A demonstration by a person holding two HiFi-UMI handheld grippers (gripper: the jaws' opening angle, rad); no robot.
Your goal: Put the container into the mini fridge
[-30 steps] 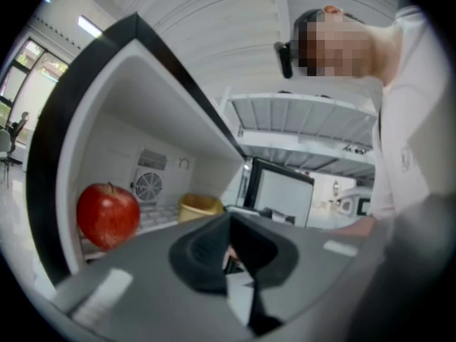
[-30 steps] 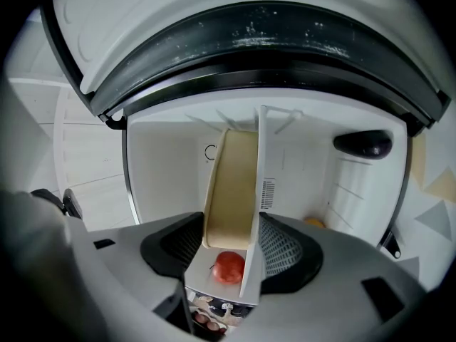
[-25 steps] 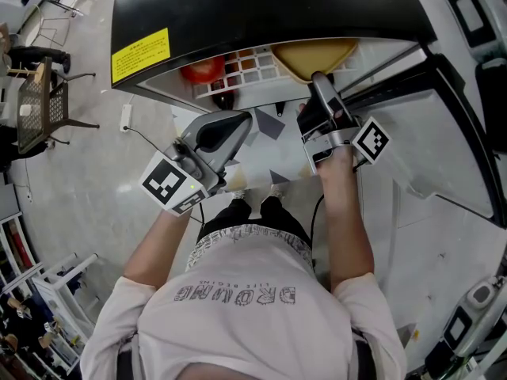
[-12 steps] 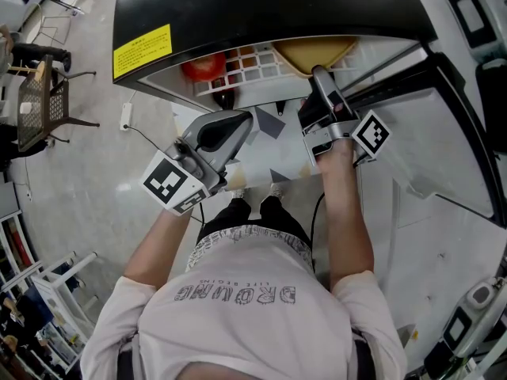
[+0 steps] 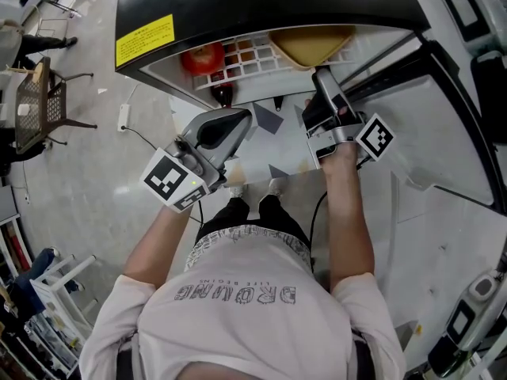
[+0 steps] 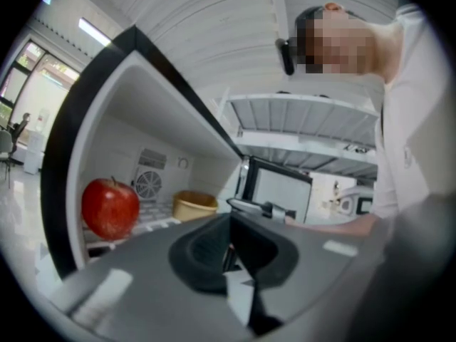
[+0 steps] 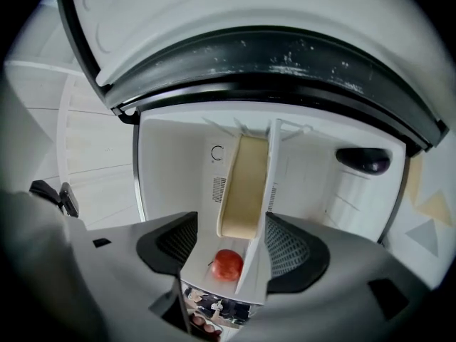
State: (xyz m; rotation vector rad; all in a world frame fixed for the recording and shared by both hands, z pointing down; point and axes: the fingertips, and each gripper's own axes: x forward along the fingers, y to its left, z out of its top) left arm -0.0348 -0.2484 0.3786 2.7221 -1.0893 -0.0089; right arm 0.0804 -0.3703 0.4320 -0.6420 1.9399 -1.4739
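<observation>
The yellow container (image 5: 313, 47) sits on the white wire shelf (image 5: 247, 60) inside the open mini fridge (image 5: 261, 2), to the right of a red apple (image 5: 202, 56). My right gripper (image 5: 321, 76) is just in front of the container, its jaws opening. In the right gripper view the container (image 7: 242, 187) lies beyond the pads, untouched, and nothing is between them. My left gripper (image 5: 240, 119) hangs shut and empty, lower left of the fridge opening. The left gripper view has the apple (image 6: 109, 206) and the container (image 6: 192, 204) on the shelf.
The fridge door (image 5: 444, 133) stands open at the right. A dark bottle (image 5: 223, 95) shows below the shelf. A power cord (image 5: 150, 141) lies on the floor at the left, and a chair (image 5: 40, 101) stands further left.
The container stays on the shelf. The right gripper has shifted slightly to the right. A little more of the shelf and apple shows in the head view.
</observation>
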